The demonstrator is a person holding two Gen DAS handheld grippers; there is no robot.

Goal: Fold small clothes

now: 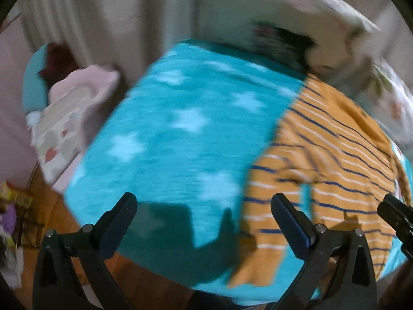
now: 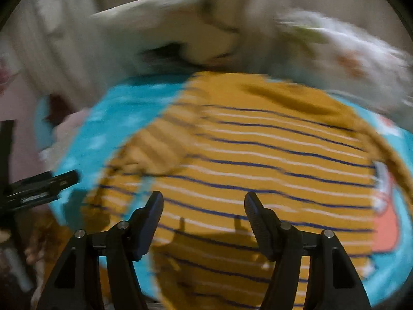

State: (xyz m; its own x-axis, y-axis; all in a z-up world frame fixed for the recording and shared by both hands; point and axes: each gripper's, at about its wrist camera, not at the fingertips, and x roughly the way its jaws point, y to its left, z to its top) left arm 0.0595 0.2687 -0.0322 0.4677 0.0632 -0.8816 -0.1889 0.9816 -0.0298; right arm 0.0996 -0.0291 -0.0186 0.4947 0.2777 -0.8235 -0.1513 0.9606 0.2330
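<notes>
- The striped shirt (image 2: 258,155) lies spread on the blue star blanket (image 1: 180,129), toward the blanket's right side; one sleeve looks turned in over the body on the left, but blur keeps me from being sure.
- Judged from that, folding has barely begun: the body looks open and mostly flat, and the main folds are not yet done.
- The right gripper (image 2: 204,206) hangs above the shirt's near part, its jaws spread with nothing between them.
- The left gripper (image 1: 204,206) is over bare blanket just left of the shirt, jaws wide apart and empty.
- A wide stretch of blanket to the left of the shirt is free, good room for laying folds or shifting the piece.
- The blanket's near edge drops to a wooden floor (image 1: 51,206) close below both tools; the shirt's hem lies near that edge.
- At the far side, pillows (image 1: 309,13) crowd the blanket's edge; a stack of folded cloth (image 1: 72,118) sits off the left.
</notes>
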